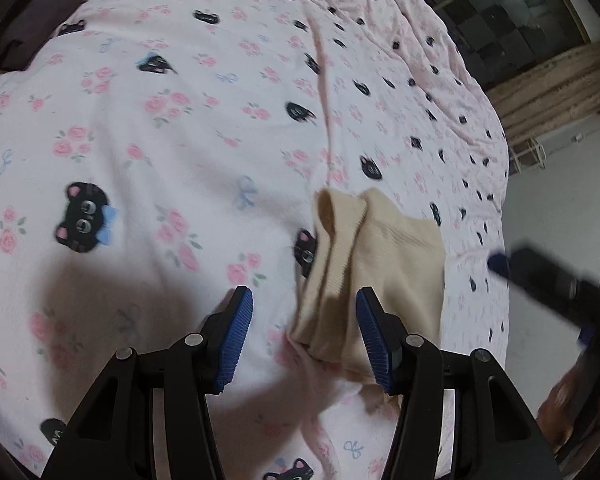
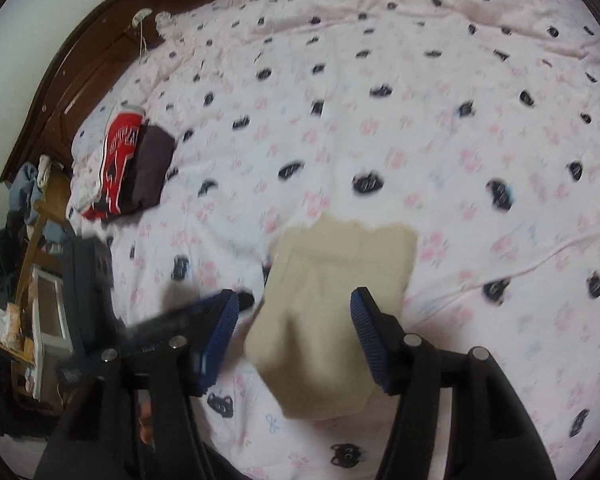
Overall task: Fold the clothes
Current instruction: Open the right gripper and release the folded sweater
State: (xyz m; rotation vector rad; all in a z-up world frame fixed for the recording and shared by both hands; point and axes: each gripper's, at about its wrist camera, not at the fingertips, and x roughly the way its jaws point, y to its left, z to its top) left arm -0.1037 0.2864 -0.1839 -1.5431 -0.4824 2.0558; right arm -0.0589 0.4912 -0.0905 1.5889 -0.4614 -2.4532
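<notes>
In the right wrist view, folded clothes (image 2: pixel 128 160) sit upper left; the cream garment (image 2: pixel 332 312) lies lower centre on the bedsheet (image 2: pixel 420 120). Both the left gripper (image 1: pixel 304 320) and right gripper (image 2: pixel 294 320) stand wide, empty. Soft, light, floppy: take a corner edge.

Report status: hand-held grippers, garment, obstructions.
Left hand-held gripper open, empty. Right hand-held gripper open, empty. Beige garment folded flat on bedspread. Nothing in the way.
</notes>
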